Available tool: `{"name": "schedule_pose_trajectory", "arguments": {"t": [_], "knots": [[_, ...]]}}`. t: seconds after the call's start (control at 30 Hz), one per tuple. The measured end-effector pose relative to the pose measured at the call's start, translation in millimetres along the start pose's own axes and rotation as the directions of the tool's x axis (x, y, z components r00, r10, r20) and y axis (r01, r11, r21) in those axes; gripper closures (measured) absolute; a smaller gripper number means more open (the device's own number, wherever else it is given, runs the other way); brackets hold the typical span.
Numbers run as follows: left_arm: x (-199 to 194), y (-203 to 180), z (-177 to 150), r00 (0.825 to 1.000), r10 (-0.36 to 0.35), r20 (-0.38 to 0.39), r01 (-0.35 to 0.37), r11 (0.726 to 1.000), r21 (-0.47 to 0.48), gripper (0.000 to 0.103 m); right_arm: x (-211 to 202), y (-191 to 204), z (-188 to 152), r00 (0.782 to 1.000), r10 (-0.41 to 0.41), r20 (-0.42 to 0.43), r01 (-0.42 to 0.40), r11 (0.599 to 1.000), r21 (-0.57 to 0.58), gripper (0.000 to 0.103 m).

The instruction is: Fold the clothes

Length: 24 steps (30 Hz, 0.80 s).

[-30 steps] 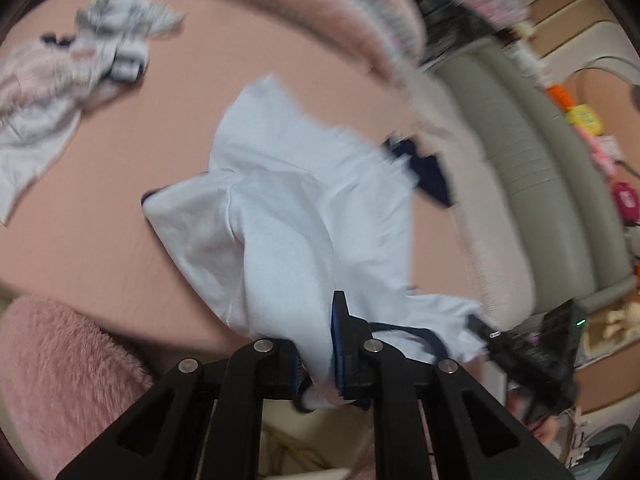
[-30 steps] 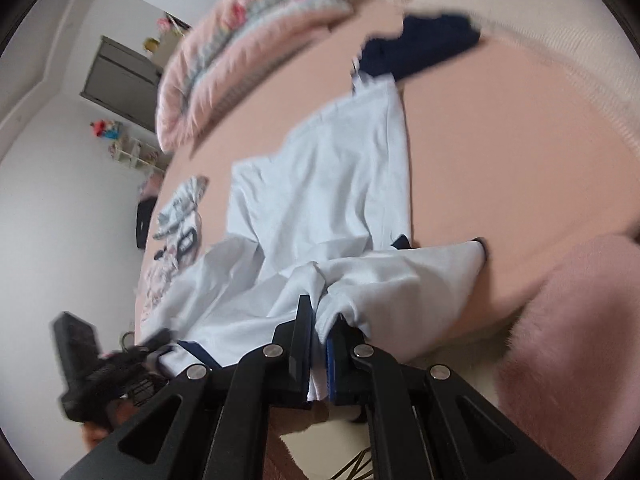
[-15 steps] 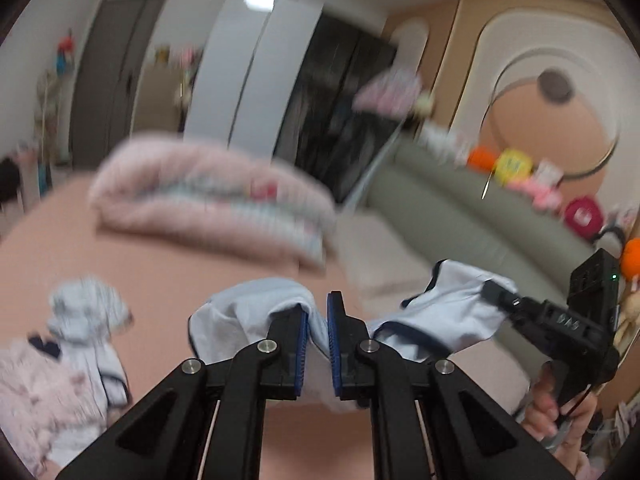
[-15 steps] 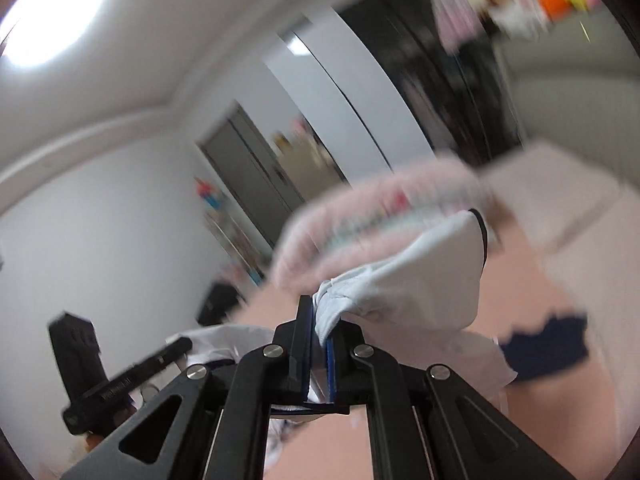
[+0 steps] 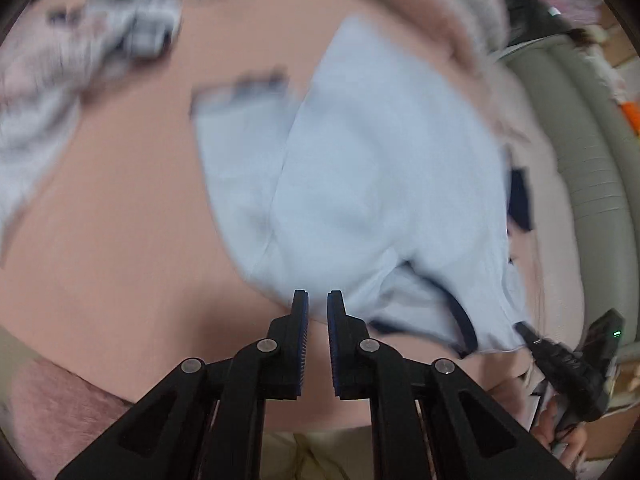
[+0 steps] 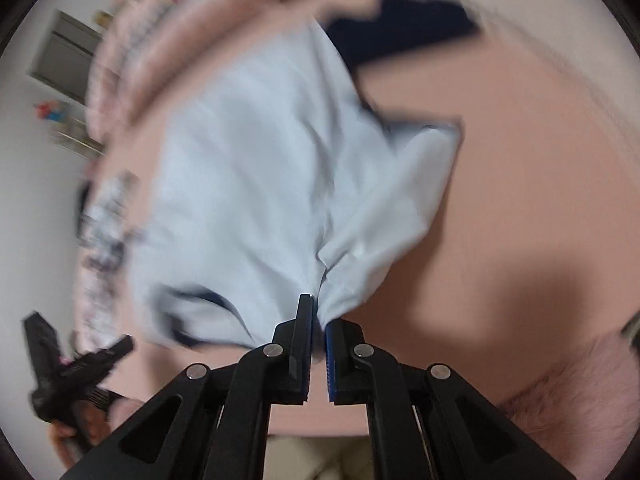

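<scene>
Dark navy garment (image 6: 404, 28) lies beside pale shirt (image 6: 256, 168) on pink bed (image 6: 520, 160).

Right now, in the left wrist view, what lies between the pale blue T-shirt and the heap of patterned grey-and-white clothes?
Only bare pink bedsheet separates the pale blue T-shirt from the blurred patterned heap in the left wrist view.

Both views soft, even indoor light, no glare. Heavy motion blur over nearly everything beyond the black gripper arms, which stay sharp. White shirt (image 5: 380, 168) smeared; patterned clothes (image 5: 100, 40) top left barely readable. Dark shadow on the pink sheet (image 6: 552, 288) in right-wrist view, probably from the rig. Fisheye bends edges; corners vignette to black.
</scene>
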State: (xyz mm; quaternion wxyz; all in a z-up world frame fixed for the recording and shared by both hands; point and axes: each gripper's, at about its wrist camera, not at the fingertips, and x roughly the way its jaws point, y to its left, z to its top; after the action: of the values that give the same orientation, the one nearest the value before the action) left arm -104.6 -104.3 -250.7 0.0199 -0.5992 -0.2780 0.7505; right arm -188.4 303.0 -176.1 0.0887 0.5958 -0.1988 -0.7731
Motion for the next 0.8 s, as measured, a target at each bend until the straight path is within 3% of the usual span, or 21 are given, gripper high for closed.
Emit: {"name": "schedule_pose_trajectory", "arguments": {"t": [0.07, 0.13, 0.27, 0.33, 0.4, 0.53, 0.63, 0.8], "knots": [[4, 5, -5, 1.0, -0.004, 0.001, 0.004, 1.0, 0.007, 0.095, 3, 0, -8, 1.0, -0.012, -0.005, 0.012, 1.0, -0.011, 0.098], [2, 1, -7, 1.0, 0.013, 0.017, -0.014, 0.998, 0.063, 0.095, -11, 1, -11, 0.999, -0.029, 0.044, 0.029, 1.0, 0.0, 0.098], [11, -2, -13, 0.997, -0.07, -0.02, 0.071, 0.996, 0.052, 0.092, -33, 12, -25, 0.99, -0.037, 0.135, 0.036, 0.999, 0.008, 0.097], [15, -8, -18, 0.994, -0.103, -0.037, 0.105, 0.993, 0.057, 0.084, -37, 22, -33, 0.988, -0.031, 0.15, 0.035, 0.999, -0.025, 0.097], [16, -21, -25, 0.991, -0.121, -0.05, 0.125, 0.989, 0.079, 0.071, -23, 43, -40, 0.997, -0.02, 0.08, 0.03, 0.992, -0.124, 0.097], [21, -45, -35, 0.999, -0.041, 0.032, 0.036, 0.99, 0.138, 0.069, 16, 57, -50, 0.998, -0.058, -0.015, 0.055, 0.986, -0.157, 0.097], [31, -59, -33, 0.996, 0.023, 0.081, -0.037, 0.984, 0.176, 0.069, 33, 49, -48, 0.996, -0.079, -0.035, 0.075, 0.99, -0.116, 0.097], [40, -60, -24, 0.994, 0.031, 0.109, -0.046, 0.99, 0.135, 0.069, 30, 46, -32, 0.996, -0.065, 0.053, 0.07, 0.993, -0.098, 0.097]]}}
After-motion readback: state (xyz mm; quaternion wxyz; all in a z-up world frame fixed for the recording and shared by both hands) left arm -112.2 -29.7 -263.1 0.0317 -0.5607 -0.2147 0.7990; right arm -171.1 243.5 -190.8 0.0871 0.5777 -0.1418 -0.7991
